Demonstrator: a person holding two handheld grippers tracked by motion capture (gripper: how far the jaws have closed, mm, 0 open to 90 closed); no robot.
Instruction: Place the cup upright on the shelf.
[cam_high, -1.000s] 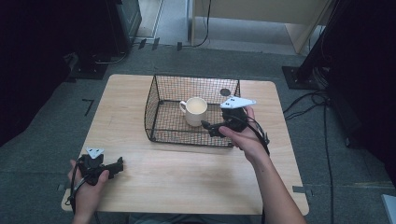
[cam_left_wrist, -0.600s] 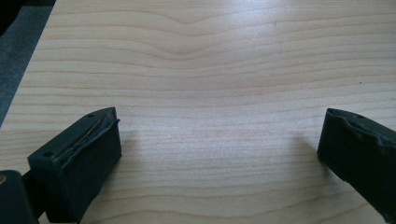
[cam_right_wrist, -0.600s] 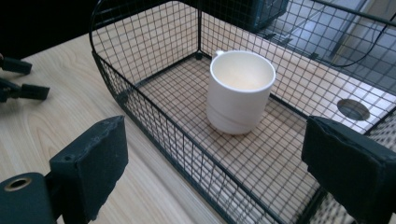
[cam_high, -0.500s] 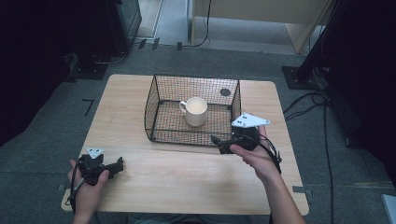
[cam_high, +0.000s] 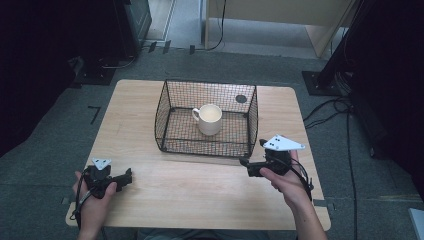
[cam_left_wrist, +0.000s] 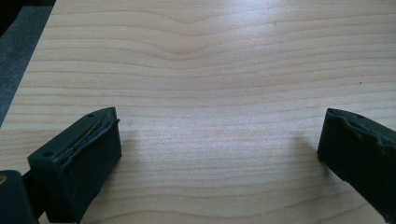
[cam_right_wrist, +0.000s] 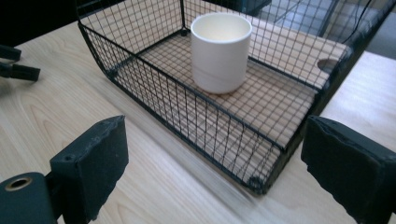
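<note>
While a white mug (cam_high: 210, 119) stands in the wire basket (cam_high: 165, 107), both grippers sit outside it.
Left gripper (cam_high: 126, 177) and right gripper (cam_high: 245, 165) jaws spread wide, seemingly empty.

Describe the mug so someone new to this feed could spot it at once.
Start at the wooden table and find the black wire basket standing on its far half. The mug stands upright inside it, open top up, handle showing at its left in the high view. It is the one cream-white, smooth object among dark mesh.

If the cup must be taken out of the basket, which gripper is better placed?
Probably the right gripper: open, beside the basket, facing the cup. The left gripper is farther off.
</note>
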